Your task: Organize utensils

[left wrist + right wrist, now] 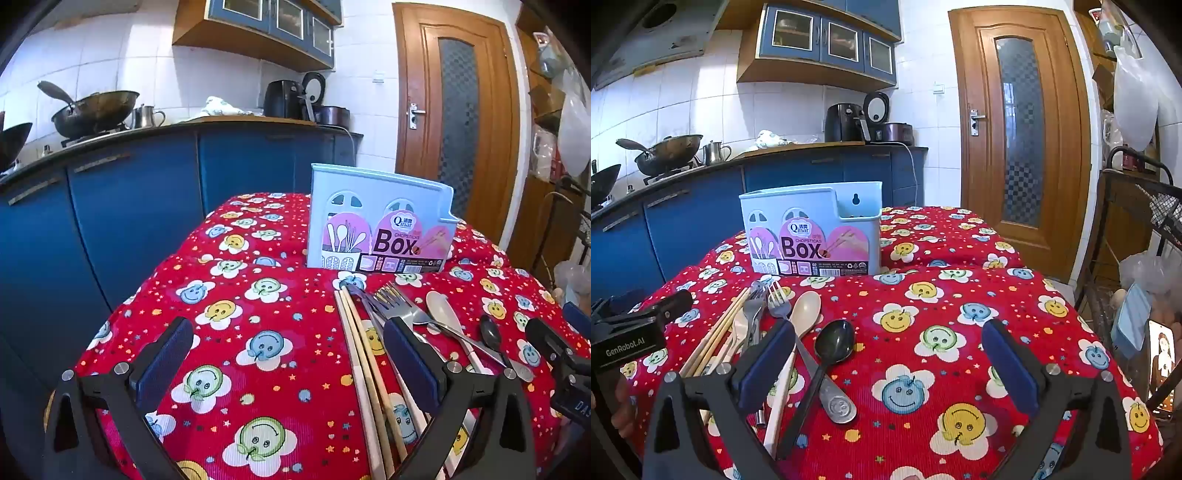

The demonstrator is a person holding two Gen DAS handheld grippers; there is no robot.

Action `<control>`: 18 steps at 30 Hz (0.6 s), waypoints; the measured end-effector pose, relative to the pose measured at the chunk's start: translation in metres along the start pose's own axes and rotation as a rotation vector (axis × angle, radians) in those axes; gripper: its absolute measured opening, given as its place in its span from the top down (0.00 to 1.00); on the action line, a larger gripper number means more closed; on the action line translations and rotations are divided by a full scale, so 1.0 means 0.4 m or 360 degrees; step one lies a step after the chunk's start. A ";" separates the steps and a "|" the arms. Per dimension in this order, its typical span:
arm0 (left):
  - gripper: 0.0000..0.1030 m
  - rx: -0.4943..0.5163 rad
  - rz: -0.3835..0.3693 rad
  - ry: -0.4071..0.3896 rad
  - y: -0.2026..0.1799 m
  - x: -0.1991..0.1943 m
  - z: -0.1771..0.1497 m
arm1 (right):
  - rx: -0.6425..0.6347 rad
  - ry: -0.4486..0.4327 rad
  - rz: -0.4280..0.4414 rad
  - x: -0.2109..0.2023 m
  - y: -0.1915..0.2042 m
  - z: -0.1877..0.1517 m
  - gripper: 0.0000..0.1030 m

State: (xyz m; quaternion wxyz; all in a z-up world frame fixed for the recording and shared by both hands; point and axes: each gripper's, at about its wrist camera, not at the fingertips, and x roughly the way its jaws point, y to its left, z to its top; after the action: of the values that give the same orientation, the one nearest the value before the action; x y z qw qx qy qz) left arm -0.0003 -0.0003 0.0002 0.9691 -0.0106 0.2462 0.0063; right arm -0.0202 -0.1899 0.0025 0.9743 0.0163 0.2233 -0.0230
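Utensils [783,325] laid flat in a loose row on the bench [960,295] just before the chopsticks box [812,236], within reach; left hand-held gripper [288,362] and right hand-held gripper [886,362] both spread wide, empty, ready to pick.

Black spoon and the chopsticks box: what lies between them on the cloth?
In the right wrist view, only bare red cloth lies between the black spoon and the chopsticks box.
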 end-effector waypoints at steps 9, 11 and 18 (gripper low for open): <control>0.01 0.0010 0.0005 -0.0005 0.000 0.001 0.000 | -0.0001 0.0003 0.0000 0.001 0.000 0.000 0.00; 0.01 0.0010 0.0005 -0.0006 0.001 0.001 0.000 | 0.0000 0.0002 0.0000 -0.005 0.001 0.001 0.00; 0.01 0.0012 0.0005 -0.0006 0.002 0.002 0.001 | 0.0004 0.0010 -0.0004 0.003 -0.001 -0.001 0.00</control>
State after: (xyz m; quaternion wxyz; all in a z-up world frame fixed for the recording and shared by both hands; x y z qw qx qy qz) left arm 0.0004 0.0004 0.0000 0.9697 -0.0067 0.2443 0.0069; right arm -0.0193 -0.1905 0.0015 0.9736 0.0172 0.2264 -0.0243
